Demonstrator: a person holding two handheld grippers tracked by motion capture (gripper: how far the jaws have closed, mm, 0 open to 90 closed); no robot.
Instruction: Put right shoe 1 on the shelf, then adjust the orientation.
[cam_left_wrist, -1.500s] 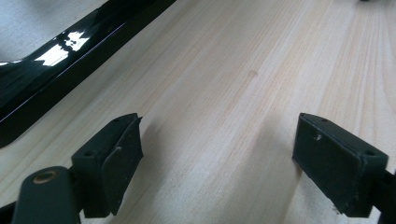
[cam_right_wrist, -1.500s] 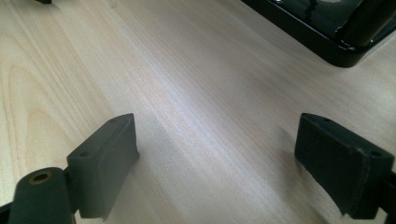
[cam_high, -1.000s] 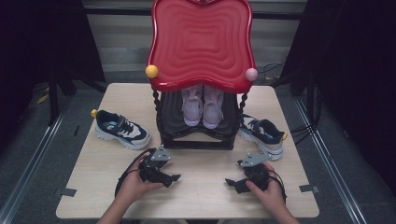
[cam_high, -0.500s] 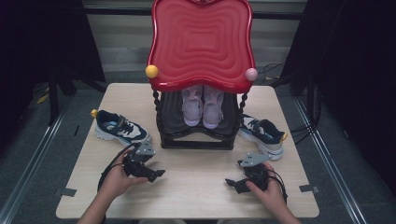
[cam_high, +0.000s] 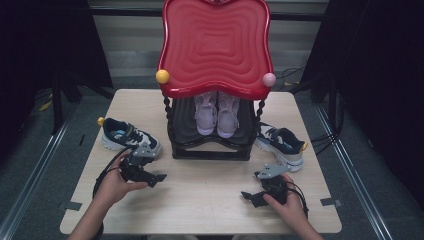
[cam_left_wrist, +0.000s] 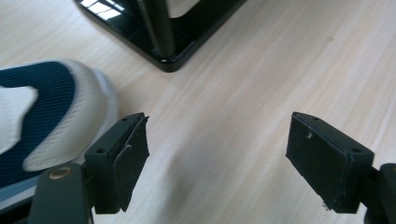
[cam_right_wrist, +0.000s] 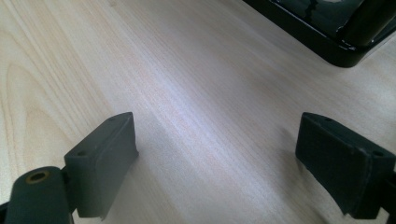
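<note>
A navy and white sneaker (cam_high: 127, 137) lies on the left of the wooden table (cam_high: 210, 200), and its mate (cam_high: 281, 145) lies on the right. Between them stands a black shelf stand (cam_high: 210, 150) with a red wavy top (cam_high: 216, 45), and a pink pair of shoes (cam_high: 217, 112) sits on its shelf. My left gripper (cam_high: 159, 178) hovers just in front of the left sneaker, open and holding nothing. In the left gripper view the sneaker's toe (cam_left_wrist: 46, 107) is beside the left jaw of that gripper (cam_left_wrist: 217, 135). My right gripper (cam_right_wrist: 217, 140) (cam_high: 246, 195) rests open near the front right, over bare wood.
The stand's black base corner (cam_left_wrist: 173, 51) is close ahead of the left gripper, and the base (cam_right_wrist: 336, 37) also crosses the top right of the right gripper view. A yellow knob (cam_high: 162, 76) and a pink knob (cam_high: 269, 79) stick out under the red top. Dark floor surrounds the table.
My left hand has moved left across the table and a little up, ending beside the left sneaker's toe. Its jaws stay open. The right hand has not moved.
</note>
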